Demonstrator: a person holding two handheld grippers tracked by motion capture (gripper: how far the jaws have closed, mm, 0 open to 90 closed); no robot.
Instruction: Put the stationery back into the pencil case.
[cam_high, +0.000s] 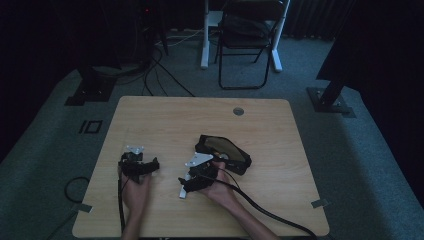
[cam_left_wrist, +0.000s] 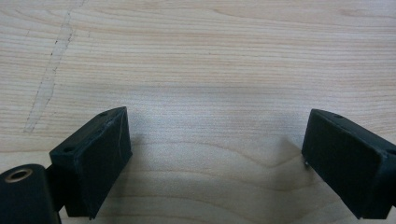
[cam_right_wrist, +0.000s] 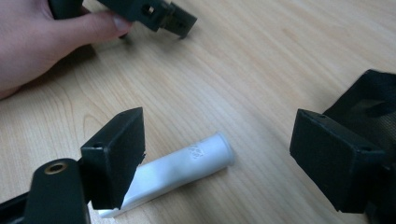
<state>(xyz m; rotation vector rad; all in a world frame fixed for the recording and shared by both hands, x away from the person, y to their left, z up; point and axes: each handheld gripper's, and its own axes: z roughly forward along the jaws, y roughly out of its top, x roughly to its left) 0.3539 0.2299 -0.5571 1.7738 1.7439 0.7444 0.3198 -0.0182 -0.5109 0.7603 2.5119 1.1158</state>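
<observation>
Right gripper view, white tube (cam_right_wrist: 175, 171) lying flat on wooden table (cam_right_wrist: 243, 65), between spread jaws of right gripper (cam_right_wrist: 219, 156), not pinched; black pouch (cam_high: 223, 153) just beside; left gripper (cam_left_wrist: 217, 163) also spread, w/ nothing between.

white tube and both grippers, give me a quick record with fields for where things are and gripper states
tube: white tube lying flat on the wooden table, not gripped
right gripper: right gripper open, over the tube, pads not pressing it
left gripper: left gripper open, nothing between its jaws, bare table under it
pouch: black pouch on the table, just beyond the right gripper
left hand: left hand low on the table, apart from the tube
</observation>
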